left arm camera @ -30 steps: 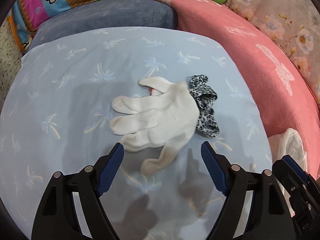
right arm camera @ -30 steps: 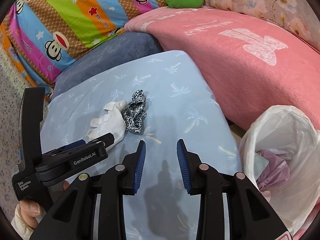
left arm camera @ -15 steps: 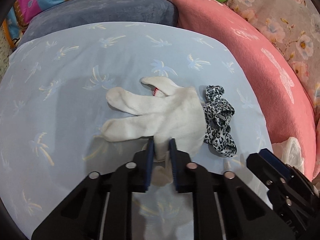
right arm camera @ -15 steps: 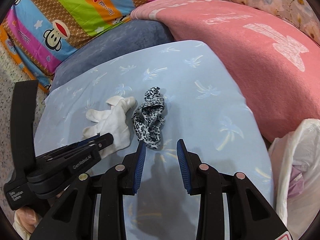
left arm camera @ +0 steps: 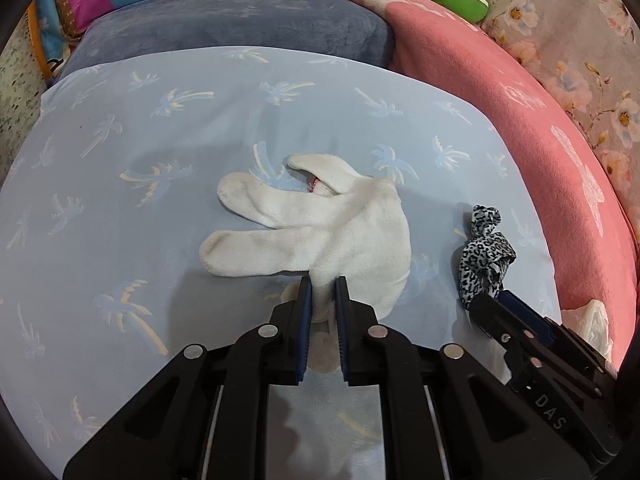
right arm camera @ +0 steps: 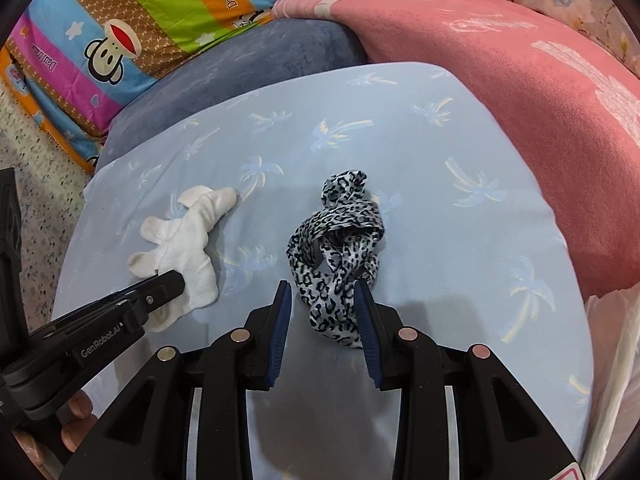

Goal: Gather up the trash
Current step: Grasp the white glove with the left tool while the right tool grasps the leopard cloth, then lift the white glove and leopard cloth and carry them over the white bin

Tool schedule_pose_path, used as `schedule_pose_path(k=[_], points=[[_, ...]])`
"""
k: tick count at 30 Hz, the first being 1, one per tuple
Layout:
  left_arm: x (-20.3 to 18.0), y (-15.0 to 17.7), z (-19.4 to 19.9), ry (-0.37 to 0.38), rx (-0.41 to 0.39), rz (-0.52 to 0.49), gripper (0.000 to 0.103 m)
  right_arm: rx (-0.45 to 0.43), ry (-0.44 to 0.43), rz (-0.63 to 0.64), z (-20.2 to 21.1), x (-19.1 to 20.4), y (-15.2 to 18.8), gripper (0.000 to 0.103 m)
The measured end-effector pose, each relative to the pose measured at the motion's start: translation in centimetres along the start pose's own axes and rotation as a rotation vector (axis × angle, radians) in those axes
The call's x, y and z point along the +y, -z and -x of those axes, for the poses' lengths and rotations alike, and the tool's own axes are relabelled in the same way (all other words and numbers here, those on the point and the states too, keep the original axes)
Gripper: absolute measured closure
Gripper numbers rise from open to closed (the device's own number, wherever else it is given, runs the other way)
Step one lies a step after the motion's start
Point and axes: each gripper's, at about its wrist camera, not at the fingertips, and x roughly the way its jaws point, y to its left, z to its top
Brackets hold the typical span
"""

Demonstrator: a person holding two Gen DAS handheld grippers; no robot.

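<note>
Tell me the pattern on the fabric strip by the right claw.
Black-and-white leopard print fabric strip, clearest in the right wrist view.

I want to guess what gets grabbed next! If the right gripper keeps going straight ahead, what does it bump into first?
The right gripper would first meet the leopard-print cloth, already lying between its open jaws on the blue palm-tree sheet. Depth is hard to judge.

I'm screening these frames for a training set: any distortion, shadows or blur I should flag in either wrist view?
Left wrist view: strong fisheye bending with dark corners; the white glove is sharp, and the left gripper throws a soft shadow on the blue sheet. Right wrist view: same curvature; the leopard-print cloth is crisp between the right gripper fingers; even light, no glare.
</note>
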Motion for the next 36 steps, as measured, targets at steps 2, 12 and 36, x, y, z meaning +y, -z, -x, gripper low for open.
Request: schedule_pose_path(k=[2,12,36], points=[[-0.1,0.1,0.0,-0.003,-0.002,-0.005,0.091,-0.004,0.015,0.006,-0.3,0.1,0.3,0.080],[-0.4,0.4,0.3,0.003,0.004,-0.007,0.091,-0.005,0.021,-0.004,0.3,-0.6,0.7,0.100],[-7.0,3.8,8.0,0.060,-0.102,-0.145,0.091,-0.202,-0.011,-0.026,14.3,-2.3,3.7,0.100]])
